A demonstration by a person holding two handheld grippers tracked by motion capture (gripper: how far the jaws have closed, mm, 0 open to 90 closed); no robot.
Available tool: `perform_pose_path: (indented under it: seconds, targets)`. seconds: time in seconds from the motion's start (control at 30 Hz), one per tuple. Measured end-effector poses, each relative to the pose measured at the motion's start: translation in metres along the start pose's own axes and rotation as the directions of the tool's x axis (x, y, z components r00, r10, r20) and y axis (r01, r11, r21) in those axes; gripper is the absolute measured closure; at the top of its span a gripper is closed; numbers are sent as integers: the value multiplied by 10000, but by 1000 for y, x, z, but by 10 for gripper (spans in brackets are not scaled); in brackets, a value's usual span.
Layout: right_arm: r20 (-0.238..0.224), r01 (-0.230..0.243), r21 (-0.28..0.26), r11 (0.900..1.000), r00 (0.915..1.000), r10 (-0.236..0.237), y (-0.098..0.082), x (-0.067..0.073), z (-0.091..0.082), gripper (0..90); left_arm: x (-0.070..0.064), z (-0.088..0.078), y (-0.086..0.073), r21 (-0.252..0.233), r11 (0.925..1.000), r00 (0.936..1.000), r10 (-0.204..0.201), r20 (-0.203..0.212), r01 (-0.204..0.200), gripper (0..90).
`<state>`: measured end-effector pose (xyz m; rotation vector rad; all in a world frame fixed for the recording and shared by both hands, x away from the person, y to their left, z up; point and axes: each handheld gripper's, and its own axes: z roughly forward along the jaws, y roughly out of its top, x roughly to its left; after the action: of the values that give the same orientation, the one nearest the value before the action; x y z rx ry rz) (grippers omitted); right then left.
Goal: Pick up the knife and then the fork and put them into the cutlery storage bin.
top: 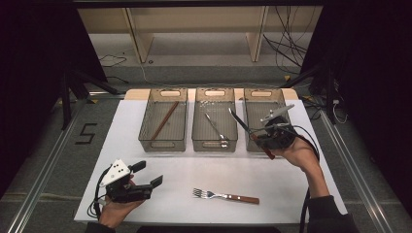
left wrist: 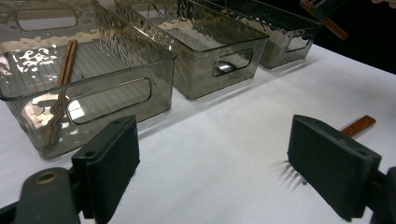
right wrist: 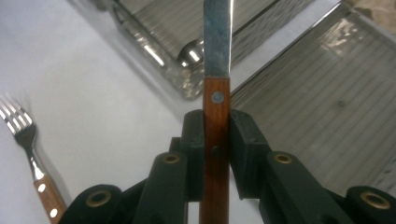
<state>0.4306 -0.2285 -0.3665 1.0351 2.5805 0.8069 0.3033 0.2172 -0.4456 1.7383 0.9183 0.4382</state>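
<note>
Fork (top: 224, 196) lies loose at 6 o'clock, my left gripper (top: 145, 180) wide and idle. At 2 o'clock my right gripper (top: 261, 135) clamps the knife (top: 239, 123); next, I judge, lower it into the right bin (top: 262, 118).

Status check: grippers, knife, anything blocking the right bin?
Right gripper shut on knife, above the right bin. Left gripper open, idle. Fork on the table, clear of path.
</note>
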Motion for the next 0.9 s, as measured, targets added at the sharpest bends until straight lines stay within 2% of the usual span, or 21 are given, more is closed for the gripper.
perform_pose_path:
  seconds: [0.13,0.27,0.47,0.67,0.9]
  targets:
    - [219,-283,-83,9996,9994,284,8,-11,-1,773,0,0,0,-12,10000,10000,-9,-11,9,163]
    - [321,-551,62,9985,9980,549,16,-22,1,773,0,0,0,-27,10000,10000,-31,-12,31,163]
    - [596,-1204,70,9927,9910,1198,24,-43,5,773,0,0,0,-30,10000,10000,-23,-19,23,163]
    - [894,-2041,-50,9789,9749,2037,26,-63,11,772,0,0,0,-33,10000,10000,-30,-12,30,164]
    - [1184,-2754,161,9612,9551,2717,24,-81,24,772,0,0,0,-46,10000,10000,-29,-22,29,164]
